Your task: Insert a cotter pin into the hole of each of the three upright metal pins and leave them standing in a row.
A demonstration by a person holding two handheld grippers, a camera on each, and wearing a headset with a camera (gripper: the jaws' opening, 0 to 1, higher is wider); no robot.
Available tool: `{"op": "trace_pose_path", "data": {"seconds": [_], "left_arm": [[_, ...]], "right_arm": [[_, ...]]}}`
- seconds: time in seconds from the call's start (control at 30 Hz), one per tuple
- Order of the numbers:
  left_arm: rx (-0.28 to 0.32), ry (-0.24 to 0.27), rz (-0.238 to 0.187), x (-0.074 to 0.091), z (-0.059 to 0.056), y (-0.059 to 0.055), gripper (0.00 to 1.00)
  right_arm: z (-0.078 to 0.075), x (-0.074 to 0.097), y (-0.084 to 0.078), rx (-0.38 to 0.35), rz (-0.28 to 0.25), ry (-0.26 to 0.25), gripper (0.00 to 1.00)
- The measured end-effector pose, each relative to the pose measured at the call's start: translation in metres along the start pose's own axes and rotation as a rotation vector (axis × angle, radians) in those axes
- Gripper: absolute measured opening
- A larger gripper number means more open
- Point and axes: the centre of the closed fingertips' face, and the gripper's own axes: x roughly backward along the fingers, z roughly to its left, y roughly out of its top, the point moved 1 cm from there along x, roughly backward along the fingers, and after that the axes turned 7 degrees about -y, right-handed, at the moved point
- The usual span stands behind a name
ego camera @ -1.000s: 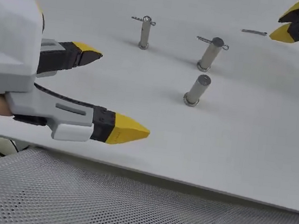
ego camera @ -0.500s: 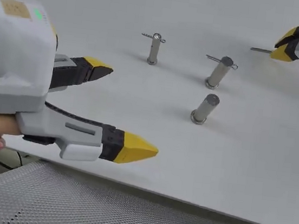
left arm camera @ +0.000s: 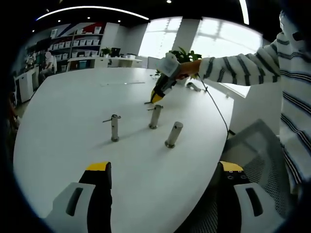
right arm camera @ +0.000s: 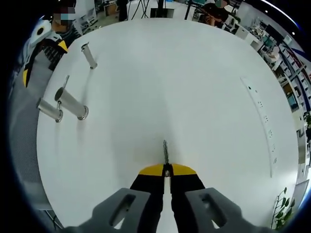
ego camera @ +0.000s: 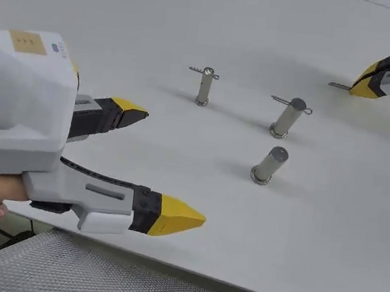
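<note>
Note right gripper [ego camera: 359,88] clamped on cotter pin [right arm camera: 165,149] at 2 o'clock, left gripper [ego camera: 174,167] spread apart at 8 o'clock. Find bare metal pin [ego camera: 269,165] at 6 o'clock of fitted pin [ego camera: 286,118]. Beware cotter pin twisting in shallow grip: missed hole, toppled pin.

A broad white rounded worktop [ego camera: 195,25] is spreading out under everything, a grey perforated mesh surface [ego camera: 128,280] is lying just below its near edge, a thin black cable [left arm camera: 214,108] is trailing over its far side, and a green leafy plant [left arm camera: 183,52] is standing beside bright windows [left arm camera: 158,41].
</note>
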Motion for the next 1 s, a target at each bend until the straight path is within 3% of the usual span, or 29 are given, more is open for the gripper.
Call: {"op": "trace_pose_path", "data": {"seconds": [0.23,0.3,0.5,0.63,0.87,1.0], "left_arm": [[0.0,0.004,-0.009,0.0,-0.001,0.002,0.88],[0.001,0.005,-0.008,0.0,-0.001,0.002,0.88],[0.009,0.016,-0.023,0.003,-0.003,0.004,0.87],[0.002,0.023,-0.023,0.005,-0.003,0.005,0.85],[0.002,0.024,-0.04,0.007,-0.003,0.011,0.83],[-0.012,0.02,-0.045,0.007,-0.004,0.017,0.82]], "right_arm": [[0.002,0.001,0.0,0.02,0.014,-0.011,0.0],[0.004,0.002,0.001,0.074,0.009,-0.023,0.0],[0.0,0.0,0.0,0.101,0.032,-0.047,0.0],[0.0,0.002,0.002,0.111,0.03,-0.023,0.0],[-0.001,0.019,0.009,0.123,0.008,-0.035,0.0],[0.001,0.035,0.016,0.146,-0.028,-0.076,0.0]]}}
